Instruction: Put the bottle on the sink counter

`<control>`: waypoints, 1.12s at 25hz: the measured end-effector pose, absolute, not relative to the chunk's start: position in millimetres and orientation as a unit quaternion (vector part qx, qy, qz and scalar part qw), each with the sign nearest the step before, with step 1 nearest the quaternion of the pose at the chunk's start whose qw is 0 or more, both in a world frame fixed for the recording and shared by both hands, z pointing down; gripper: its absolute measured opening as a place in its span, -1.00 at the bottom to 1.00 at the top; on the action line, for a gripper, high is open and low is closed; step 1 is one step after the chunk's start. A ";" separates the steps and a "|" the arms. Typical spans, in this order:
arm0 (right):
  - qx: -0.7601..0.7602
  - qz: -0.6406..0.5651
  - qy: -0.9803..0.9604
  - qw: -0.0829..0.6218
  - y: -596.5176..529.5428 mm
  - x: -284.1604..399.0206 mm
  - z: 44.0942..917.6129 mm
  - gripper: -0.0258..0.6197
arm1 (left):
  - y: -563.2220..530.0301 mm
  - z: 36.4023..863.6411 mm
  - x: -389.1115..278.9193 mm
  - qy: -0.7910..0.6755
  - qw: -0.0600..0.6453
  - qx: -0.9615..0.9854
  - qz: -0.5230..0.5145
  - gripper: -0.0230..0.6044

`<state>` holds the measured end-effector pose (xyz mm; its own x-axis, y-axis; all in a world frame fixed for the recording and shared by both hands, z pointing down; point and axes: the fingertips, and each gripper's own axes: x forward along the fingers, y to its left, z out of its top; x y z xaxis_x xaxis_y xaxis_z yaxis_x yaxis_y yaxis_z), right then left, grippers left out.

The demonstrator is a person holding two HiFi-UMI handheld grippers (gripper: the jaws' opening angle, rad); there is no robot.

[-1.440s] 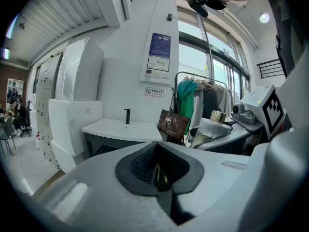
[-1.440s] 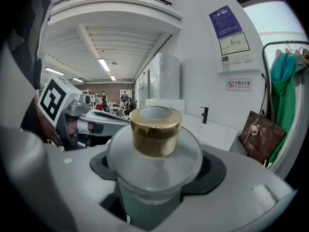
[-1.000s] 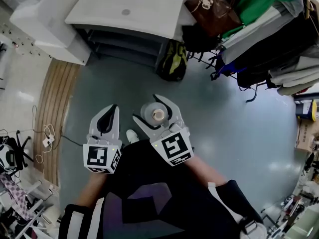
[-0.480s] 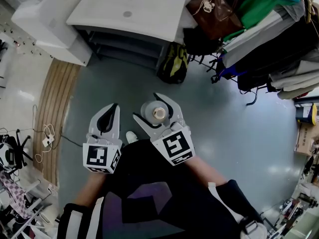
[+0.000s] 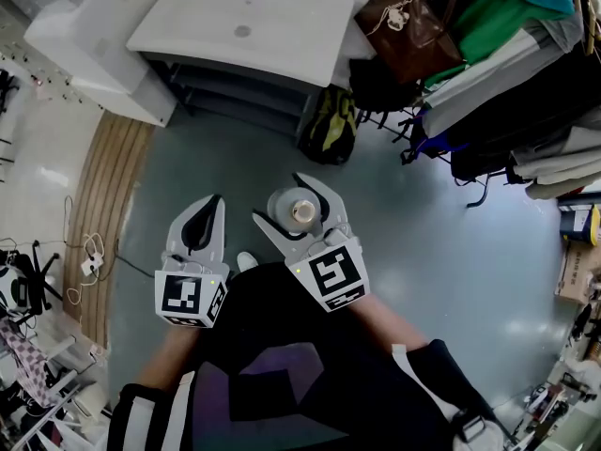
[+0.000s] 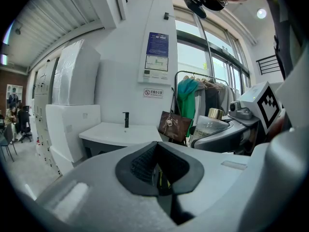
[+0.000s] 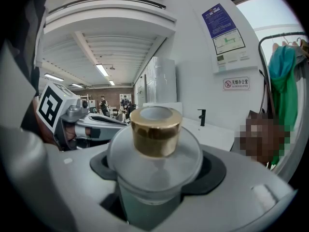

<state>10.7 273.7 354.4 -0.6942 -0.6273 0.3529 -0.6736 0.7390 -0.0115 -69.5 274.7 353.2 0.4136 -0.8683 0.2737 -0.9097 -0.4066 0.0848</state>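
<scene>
The right gripper (image 5: pixel 282 200) grasps a round bottle (image 7: pixel 154 166) of frosted glass with a shiny gold cap (image 7: pixel 155 132). Its two grey jaws press on the body from both sides, and the bottle stands upright between the black pads. The bottle is in the air above the grey floor (image 5: pixel 423 224), well apart from the white rectangular sink counter (image 5: pixel 244 26), which has a black tap (image 6: pixel 125 119) at its back edge. The left gripper (image 5: pixel 208 216) is clenched, its jaws together with nothing between them, and it is just beside the right one. A brown leather bag (image 5: pixel 408 26) hangs near the counter's right end in the head view.
</scene>
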 end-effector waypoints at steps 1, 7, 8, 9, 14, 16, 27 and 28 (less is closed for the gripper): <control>0.354 0.070 -0.918 0.165 271.2 12.9 354.0 0.13 | 272.5 353.2 -67.0 -0.534 0.111 0.833 0.094 -0.92; 0.349 0.066 -0.920 0.166 253.4 31.5 354.8 0.14 | 256.6 353.5 -50.7 -0.543 0.111 0.827 0.095 -0.92; 0.348 0.067 -0.920 0.166 250.6 34.4 355.1 0.13 | 254.3 353.6 -48.4 -0.545 0.111 0.825 0.095 -0.92; 0.347 0.067 -0.921 0.165 248.0 37.4 355.3 0.13 | 252.0 353.8 -45.8 -0.547 0.112 0.824 0.094 -0.92; 0.339 0.064 -0.925 0.157 236.9 52.2 351.1 0.13 | 240.4 352.3 -29.2 -0.556 0.111 0.818 0.094 -0.92; 0.336 0.063 -0.927 0.153 231.5 59.8 349.3 0.13 | 234.8 350.4 -21.0 -0.558 0.111 0.816 0.097 -0.92; 0.349 0.064 -0.924 0.143 205.2 95.5 350.9 0.13 | 210.6 351.9 8.3 -0.552 0.112 0.819 0.111 -0.92; 0.353 0.065 -0.922 0.143 201.9 97.0 351.2 0.13 | 207.0 352.8 9.9 -0.549 0.111 0.821 0.109 -0.92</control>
